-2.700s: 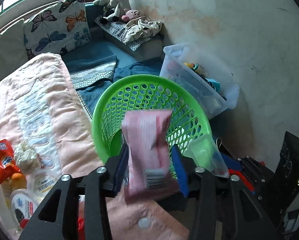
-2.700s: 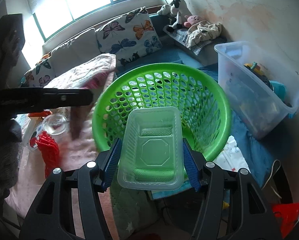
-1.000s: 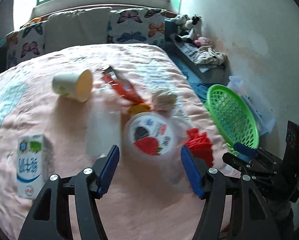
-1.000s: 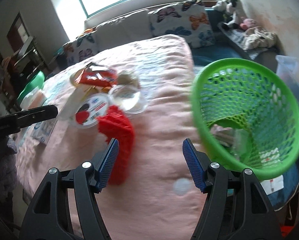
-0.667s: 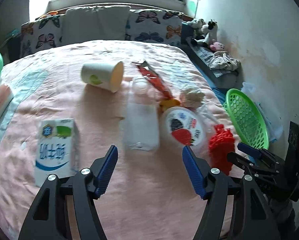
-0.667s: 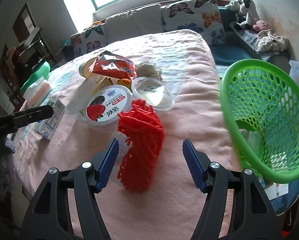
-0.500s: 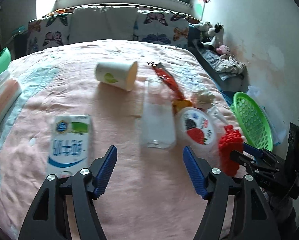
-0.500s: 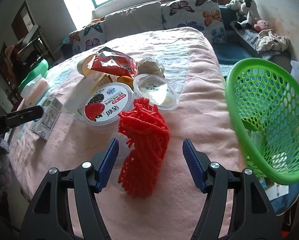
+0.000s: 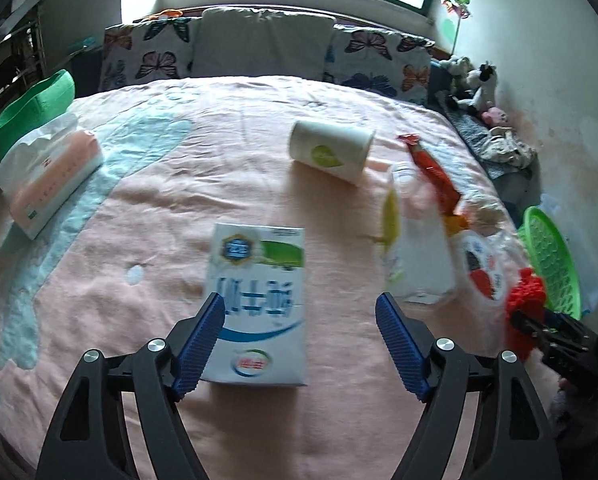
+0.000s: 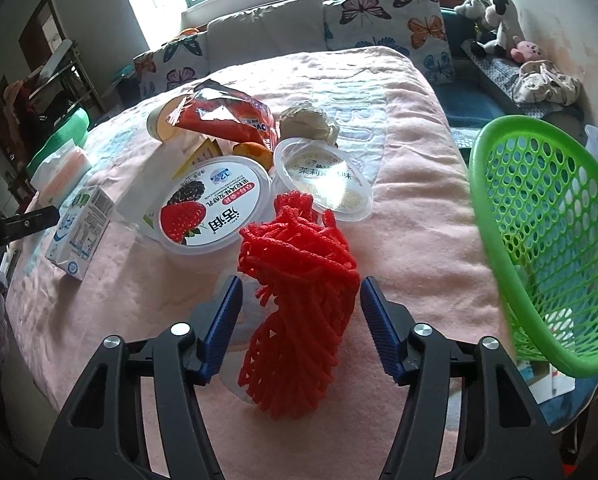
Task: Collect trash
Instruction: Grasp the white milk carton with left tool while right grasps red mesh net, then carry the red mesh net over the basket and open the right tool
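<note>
My left gripper (image 9: 299, 344) is open and empty above the pink blanket (image 9: 159, 200), with a white and blue milk carton (image 9: 257, 304) lying flat between its fingers. My right gripper (image 10: 299, 324) is open, its fingers on either side of a red foam net (image 10: 299, 300). Behind the net lie a strawberry yogurt tub (image 10: 209, 216), a clear lid (image 10: 323, 178), a red snack bag (image 10: 223, 118) and a crumpled tissue (image 10: 309, 122). The green basket (image 10: 547, 232) hangs at the bed's right edge.
A paper cup (image 9: 331, 154) and a clear plastic bottle (image 9: 419, 252) lie on the bed. A tissue pack (image 9: 47, 176) and a green bag (image 9: 27, 116) are at the far left. Butterfly pillows (image 9: 267, 46) line the back. Stuffed toys (image 9: 475, 88) sit by the wall.
Both grippers dropped their items into the basket and swung back over the bed. My left gripper has moved left onto the milk carton. My right gripper has closed in on the red net.
</note>
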